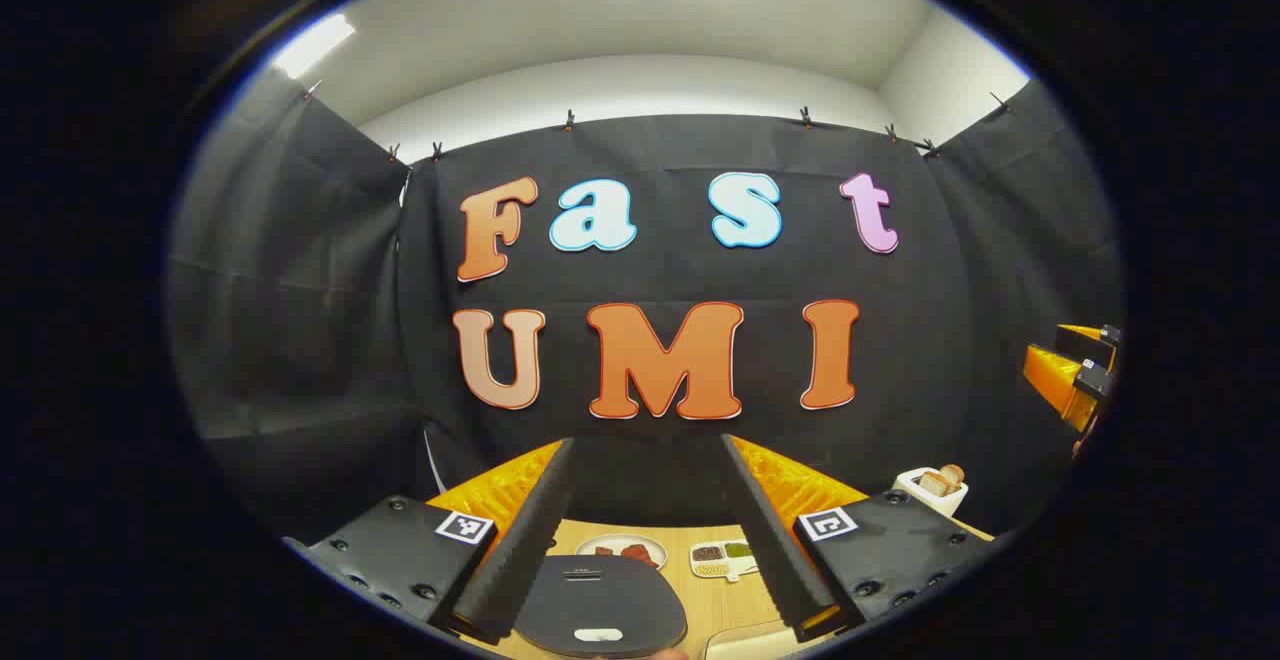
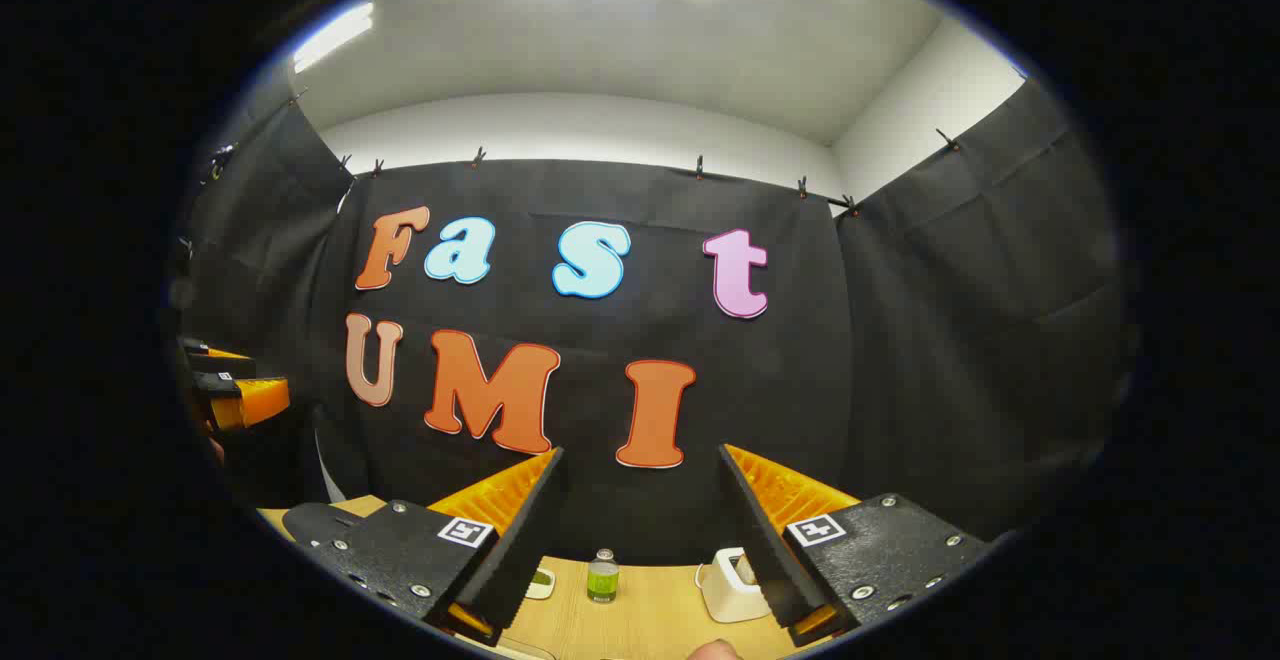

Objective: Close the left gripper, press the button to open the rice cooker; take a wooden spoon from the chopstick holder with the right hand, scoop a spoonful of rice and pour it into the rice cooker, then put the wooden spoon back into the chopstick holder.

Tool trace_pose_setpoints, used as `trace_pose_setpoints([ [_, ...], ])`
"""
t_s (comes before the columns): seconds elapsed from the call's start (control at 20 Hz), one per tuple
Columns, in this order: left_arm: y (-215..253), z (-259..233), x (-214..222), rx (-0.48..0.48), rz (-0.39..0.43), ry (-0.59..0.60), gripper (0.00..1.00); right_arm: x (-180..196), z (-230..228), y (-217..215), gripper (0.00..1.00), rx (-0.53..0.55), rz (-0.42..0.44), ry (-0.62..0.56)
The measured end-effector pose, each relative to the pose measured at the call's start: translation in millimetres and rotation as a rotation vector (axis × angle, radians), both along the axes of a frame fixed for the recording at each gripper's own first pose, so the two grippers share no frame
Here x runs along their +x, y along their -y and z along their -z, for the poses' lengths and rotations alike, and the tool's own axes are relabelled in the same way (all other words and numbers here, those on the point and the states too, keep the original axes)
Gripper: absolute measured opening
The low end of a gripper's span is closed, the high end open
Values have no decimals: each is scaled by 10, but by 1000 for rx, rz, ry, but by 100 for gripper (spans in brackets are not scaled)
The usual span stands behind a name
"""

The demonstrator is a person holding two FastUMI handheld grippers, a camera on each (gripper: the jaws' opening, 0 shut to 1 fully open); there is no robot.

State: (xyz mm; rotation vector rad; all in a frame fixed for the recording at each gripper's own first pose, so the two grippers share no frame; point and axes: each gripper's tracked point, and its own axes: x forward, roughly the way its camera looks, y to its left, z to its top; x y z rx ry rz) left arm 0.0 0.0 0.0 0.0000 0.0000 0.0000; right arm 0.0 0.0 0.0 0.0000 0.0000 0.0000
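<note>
Both jaws wide, gripping nothing. Left gripper [image 1: 647,530] hangs above rice cooker [image 1: 600,602], lid down, on wooden table [image 1: 730,600]. Plate [image 1: 622,549], divided dish [image 1: 722,559] beyond. Right gripper [image 2: 640,540] faces green bottle [image 2: 602,576], white toaster [image 2: 730,585] near back wall.

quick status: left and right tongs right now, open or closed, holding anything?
Left tongs: open, holding nothing, above the rice cooker with its lid down.
Right tongs: open, holding nothing, above the table.
</note>
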Motion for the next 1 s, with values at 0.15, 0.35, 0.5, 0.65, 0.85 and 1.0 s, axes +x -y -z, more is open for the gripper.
trace_pose_setpoints([
  [0.15,-2,-32,-39,33,7,8,99,-42,95,-85,92,17,-24,-32],
  [0.35,-56,-35,-66,62,1,11,99,-96,146,-162,91,43,-44,-60],
  [0.5,-73,7,-109,55,1,-9,99,-145,147,-178,91,16,-52,-62],
  [0.65,-138,38,-163,63,-14,-20,98,-169,137,-205,91,-20,-64,-63],
  [0.85,-120,77,-202,114,-3,-18,97,-285,272,-291,91,-11,-84,-109],
  [1.0,-139,105,-183,123,-17,-9,93,-259,177,-218,91,-35,-46,-57],
])
